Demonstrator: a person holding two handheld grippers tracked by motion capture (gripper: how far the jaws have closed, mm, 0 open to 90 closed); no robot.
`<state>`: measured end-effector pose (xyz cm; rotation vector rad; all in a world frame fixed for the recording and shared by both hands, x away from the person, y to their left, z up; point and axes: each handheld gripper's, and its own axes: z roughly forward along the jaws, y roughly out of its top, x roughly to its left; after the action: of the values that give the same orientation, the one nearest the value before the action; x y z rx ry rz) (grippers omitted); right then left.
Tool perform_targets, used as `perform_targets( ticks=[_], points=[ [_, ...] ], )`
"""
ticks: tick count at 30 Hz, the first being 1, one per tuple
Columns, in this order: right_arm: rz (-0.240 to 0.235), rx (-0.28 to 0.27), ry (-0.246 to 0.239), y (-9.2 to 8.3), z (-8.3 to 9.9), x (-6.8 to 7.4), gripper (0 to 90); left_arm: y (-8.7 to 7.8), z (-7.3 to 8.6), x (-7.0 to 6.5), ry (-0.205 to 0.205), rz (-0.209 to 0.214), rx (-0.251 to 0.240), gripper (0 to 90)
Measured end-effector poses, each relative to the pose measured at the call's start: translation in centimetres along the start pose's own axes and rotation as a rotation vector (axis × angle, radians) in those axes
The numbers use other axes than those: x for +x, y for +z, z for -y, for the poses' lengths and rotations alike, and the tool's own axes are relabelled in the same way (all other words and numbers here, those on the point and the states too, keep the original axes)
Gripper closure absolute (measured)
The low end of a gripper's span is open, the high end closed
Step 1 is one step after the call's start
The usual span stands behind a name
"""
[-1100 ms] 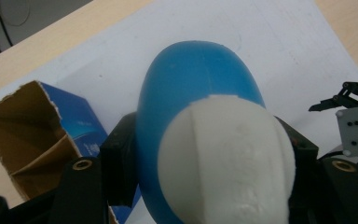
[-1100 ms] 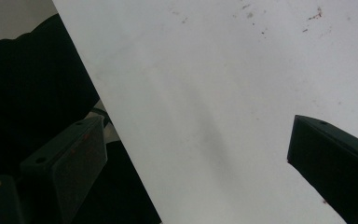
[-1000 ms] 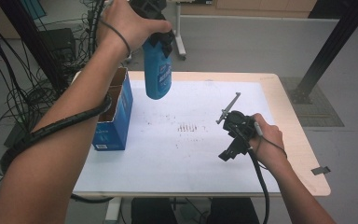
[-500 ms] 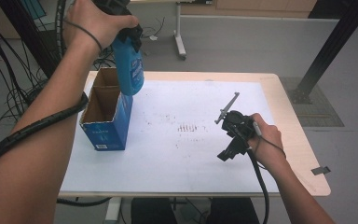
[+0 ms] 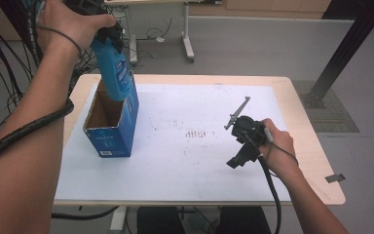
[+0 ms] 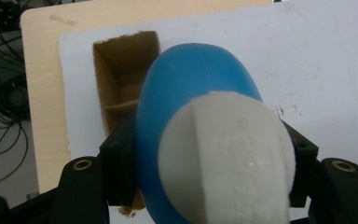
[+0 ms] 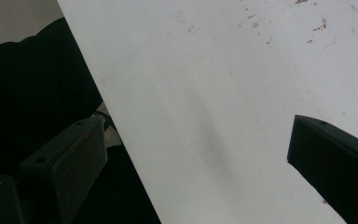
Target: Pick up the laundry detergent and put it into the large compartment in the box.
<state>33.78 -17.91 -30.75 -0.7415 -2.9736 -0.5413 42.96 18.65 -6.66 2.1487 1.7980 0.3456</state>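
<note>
I am carrying the blue bottle (image 5: 113,68), clamped in my left tongs (image 5: 108,36), across from mid-table to hang bottom-down over the open cardboard box (image 5: 111,126), ready for lowering in, while my right tongs (image 5: 238,158) are resting apart and empty on the white sheet (image 5: 190,161).

From the high view we look forward and down over the bench (image 5: 302,141), far enough to take in its whole top. The left gripper view looks steeply down, very close behind a blue bottle (image 6: 191,93), with an open box (image 6: 121,79) below; we see both in the high view too. The right gripper view skims close over the white sheet (image 7: 223,93), near its edge.
</note>
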Motion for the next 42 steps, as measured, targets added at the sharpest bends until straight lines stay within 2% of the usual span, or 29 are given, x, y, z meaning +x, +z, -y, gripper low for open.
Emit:
perform_targets(
  ticks=[4,10,18,24,42],
  points=[
    [-0.002,-0.003,0.000,0.0,0.0,-0.1,4.3,0.3,0.3,1.1,-0.033,-0.027,0.004,37.7],
    [-0.003,0.000,-0.003,0.1,-0.1,-0.1,4.3,0.5,0.7,2.4,-0.071,-0.029,0.009,37.7],
    [-0.002,-0.003,0.000,0.0,0.0,-0.1,4.3,0.9,1.0,3.6,-0.092,-0.041,0.027,37.7],
    [-0.005,-0.005,-0.001,0.1,0.0,-0.1,4.3,1.7,1.3,3.9,-0.095,-0.054,0.042,37.7],
    [-0.014,0.005,-0.006,0.9,-0.4,0.0,4.3,5.8,2.7,4.2,-0.093,-0.033,0.099,37.7]
  ],
)
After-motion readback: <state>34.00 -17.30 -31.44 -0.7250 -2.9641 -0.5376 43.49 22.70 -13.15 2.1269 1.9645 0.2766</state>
